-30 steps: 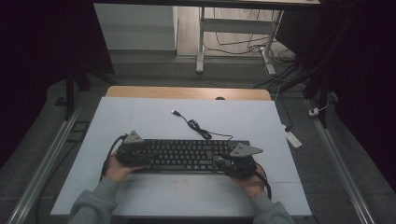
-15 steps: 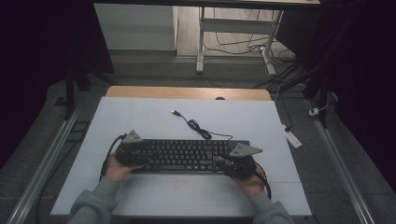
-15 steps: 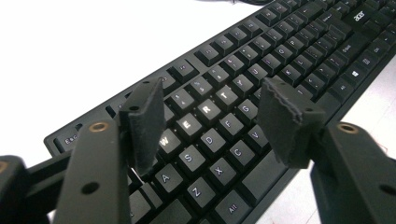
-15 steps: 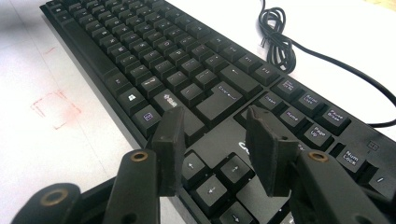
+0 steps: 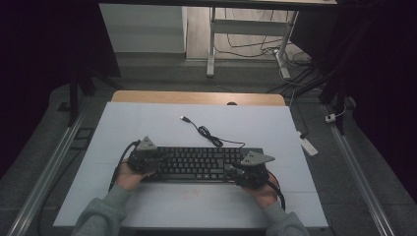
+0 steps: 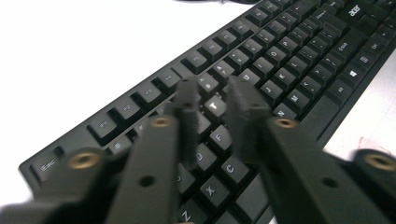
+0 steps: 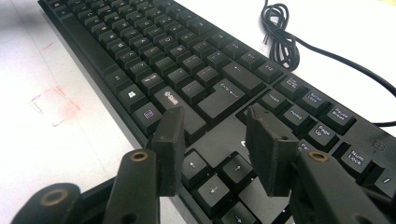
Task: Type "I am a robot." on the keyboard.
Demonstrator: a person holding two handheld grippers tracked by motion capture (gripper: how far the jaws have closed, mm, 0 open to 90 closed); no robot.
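– Where does the high view sit?
– Above the person's side, looking forward and down on the whole table [image 5: 147, 123], from well off.
– And the gripper views?
– Each rides low and very near, looking along its own black jaws across the keyboard [image 5: 201, 164]: the left over the letter keys [image 6: 280, 60], the right over the arrow keys [image 7: 215, 177].
– What is shared?
– The keyboard, in all three.

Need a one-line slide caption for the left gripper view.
Left gripper, jaws just closing to a narrow gap with nothing between them, poised over the letter keys of a black keyboard on a white table.
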